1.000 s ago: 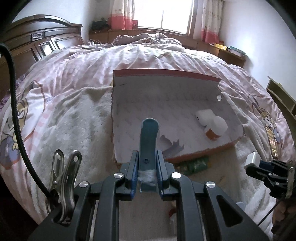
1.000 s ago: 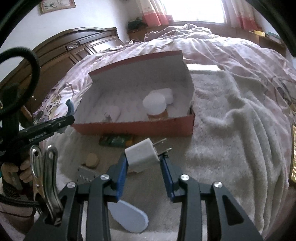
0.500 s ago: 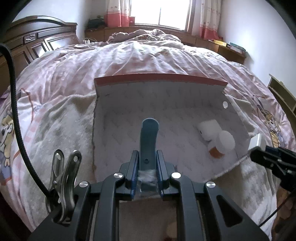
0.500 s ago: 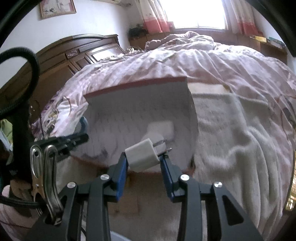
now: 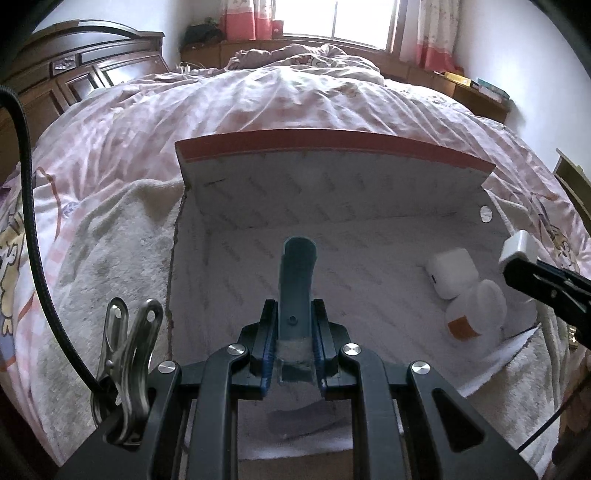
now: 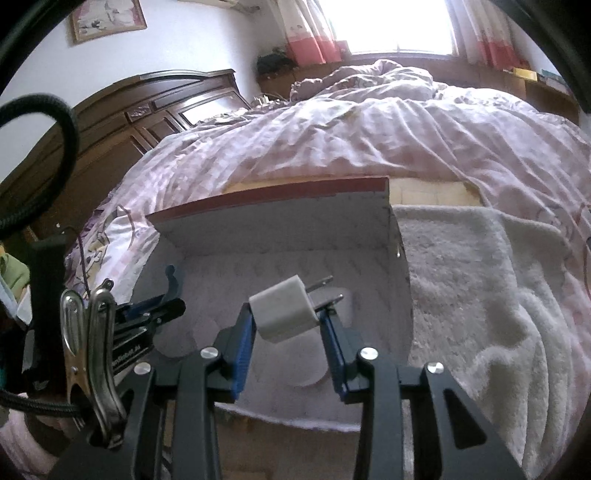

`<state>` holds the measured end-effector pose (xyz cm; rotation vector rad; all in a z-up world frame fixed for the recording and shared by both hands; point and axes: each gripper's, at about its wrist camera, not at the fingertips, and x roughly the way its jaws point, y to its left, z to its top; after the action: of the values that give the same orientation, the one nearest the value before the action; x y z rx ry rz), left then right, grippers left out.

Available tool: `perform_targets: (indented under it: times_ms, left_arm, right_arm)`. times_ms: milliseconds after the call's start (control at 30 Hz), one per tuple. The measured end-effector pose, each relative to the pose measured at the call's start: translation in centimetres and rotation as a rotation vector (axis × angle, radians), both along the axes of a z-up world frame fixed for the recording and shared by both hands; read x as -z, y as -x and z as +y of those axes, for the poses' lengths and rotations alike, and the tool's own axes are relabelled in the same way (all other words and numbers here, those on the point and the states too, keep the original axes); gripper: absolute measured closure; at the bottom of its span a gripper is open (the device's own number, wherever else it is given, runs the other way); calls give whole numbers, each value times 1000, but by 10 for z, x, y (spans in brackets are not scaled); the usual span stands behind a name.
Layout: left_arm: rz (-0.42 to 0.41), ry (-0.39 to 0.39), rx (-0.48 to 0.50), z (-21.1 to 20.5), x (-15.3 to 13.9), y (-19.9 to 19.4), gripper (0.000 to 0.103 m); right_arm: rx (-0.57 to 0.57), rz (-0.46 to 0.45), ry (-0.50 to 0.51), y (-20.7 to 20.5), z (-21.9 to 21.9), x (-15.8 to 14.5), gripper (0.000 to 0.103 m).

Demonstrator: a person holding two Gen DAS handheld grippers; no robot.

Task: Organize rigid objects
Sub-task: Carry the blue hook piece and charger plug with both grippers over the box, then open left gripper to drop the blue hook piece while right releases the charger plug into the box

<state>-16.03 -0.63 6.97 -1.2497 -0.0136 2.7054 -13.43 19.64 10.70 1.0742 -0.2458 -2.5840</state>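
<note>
My left hand-held gripper (image 5: 294, 345) is pinched tight on a blue curved plastic piece (image 5: 297, 284), which sticks out past the pads and hangs over the open box (image 5: 332, 155). My right hand-held gripper (image 6: 287, 321) is clamped on a white plug adapter (image 6: 284, 314), prongs pointing forward and to the right, also above the box floor.

The box lies on a pale fleece blanket (image 6: 480, 295) spread over the bed (image 5: 295, 99). It is white inside with a faint printed pattern; its far wall stands upright with a red edge along the top, and a small round hole shows on the right flap. In the right part of the box, seen from my left camera, a white cube-shaped object (image 5: 452, 271) lies touching a white-capped bottle with an orange label (image 5: 474, 317), which sits on its near side. My right gripper with the adapter comes in from the right edge of that view, just above and beside those two. The middle and left of the box floor are bare under the blue piece.

From my right camera, my left gripper shows at the left, its blue piece rising over the box's left side. Beyond the box are rumpled pink checked bedding, a dark wooden headboard (image 6: 147, 122) to the left, and a bright window with pink curtains (image 5: 351, 18).
</note>
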Motion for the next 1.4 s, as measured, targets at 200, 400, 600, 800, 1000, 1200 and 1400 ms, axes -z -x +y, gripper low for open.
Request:
perform_targets:
  times_ms: [200,400,600,800,1000,1200,1400]
  left_arm:
    - [-7,6,1,2,6,3,85]
    - [-20,8,9,3,11,5,84]
    - [-22,11,25,6,12,5,84]
    - [-4,50,34,13,9,1,79]
    - [-14,67,34,16,7,-2,76]
    - [-16,49,33,15,2,-7,76]
    - [-1,42,30,12,-6,-19,76]
  right_arm:
    - [2,-26,-13,12,-3,9,66]
    - [7,-41,-24,19,-5,15,66]
    - [4,-53,-21,22,-5,18,67]
    - [13,-55,-6,21,-4,18,66]
    - [14,-47,12,17,-4,12,61]
    - [1,-28,21,7,-5,2,61]
    - [-7,-24,41,-8,-4,-6,61]
